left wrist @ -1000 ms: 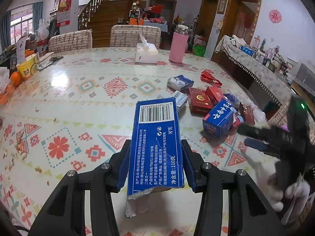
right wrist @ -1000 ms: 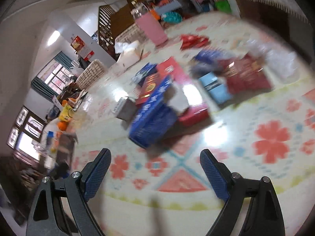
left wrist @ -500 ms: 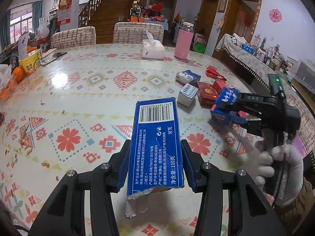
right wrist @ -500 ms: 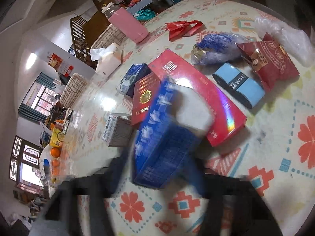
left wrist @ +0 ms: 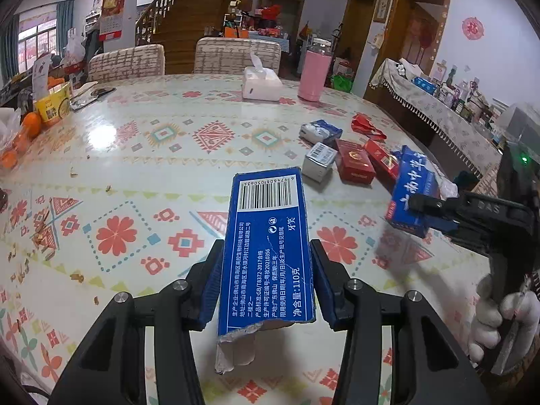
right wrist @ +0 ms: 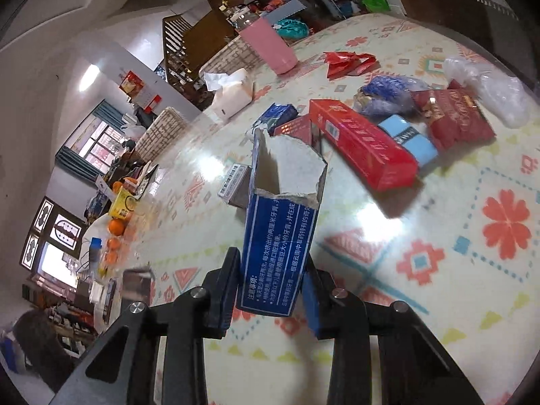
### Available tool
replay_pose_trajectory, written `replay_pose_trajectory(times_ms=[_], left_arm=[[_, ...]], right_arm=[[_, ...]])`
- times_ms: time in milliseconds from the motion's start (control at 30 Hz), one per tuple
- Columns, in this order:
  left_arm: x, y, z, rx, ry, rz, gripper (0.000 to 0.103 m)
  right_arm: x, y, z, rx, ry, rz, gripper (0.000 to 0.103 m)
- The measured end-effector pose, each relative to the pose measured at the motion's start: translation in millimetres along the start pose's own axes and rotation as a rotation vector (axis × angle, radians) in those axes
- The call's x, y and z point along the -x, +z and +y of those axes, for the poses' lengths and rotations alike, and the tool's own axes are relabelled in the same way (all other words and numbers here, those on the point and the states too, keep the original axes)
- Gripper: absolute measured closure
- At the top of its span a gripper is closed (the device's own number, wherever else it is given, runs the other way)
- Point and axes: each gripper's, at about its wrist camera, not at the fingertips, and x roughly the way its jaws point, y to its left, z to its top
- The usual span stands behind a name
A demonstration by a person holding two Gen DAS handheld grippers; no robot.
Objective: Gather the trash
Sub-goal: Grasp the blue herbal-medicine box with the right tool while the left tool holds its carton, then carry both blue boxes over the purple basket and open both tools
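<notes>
Blue carton (right wrist: 283, 233) newly in right tongs (right wrist: 270, 298)

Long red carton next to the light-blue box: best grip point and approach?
Take the long red cardboard carton across its narrow width near the middle, coming from above. It lies flat with its long sides mostly exposed, though the light-blue box sits close beside it, so keep the tongs clear of that.

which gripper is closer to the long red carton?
Right. The right gripper, shut on a torn blue box, sits just short of the long red carton; the left gripper is farther back.
</notes>
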Motion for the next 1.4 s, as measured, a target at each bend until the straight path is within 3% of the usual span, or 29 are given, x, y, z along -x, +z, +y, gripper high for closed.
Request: replay_pose_trajectory(times_ms=[633, 1400], left_arm=[[-2, -4, -87, -0.165, -0.024, 0.018, 0.056], [-27, -8, -207, -0.36, -0.103, 0.054, 0.056]], right_arm=[[88, -27, -23, 0.195, -0.219, -0.169, 0.066], [161, -26, -93, 0.178, -0.366, -0.247, 0.066]])
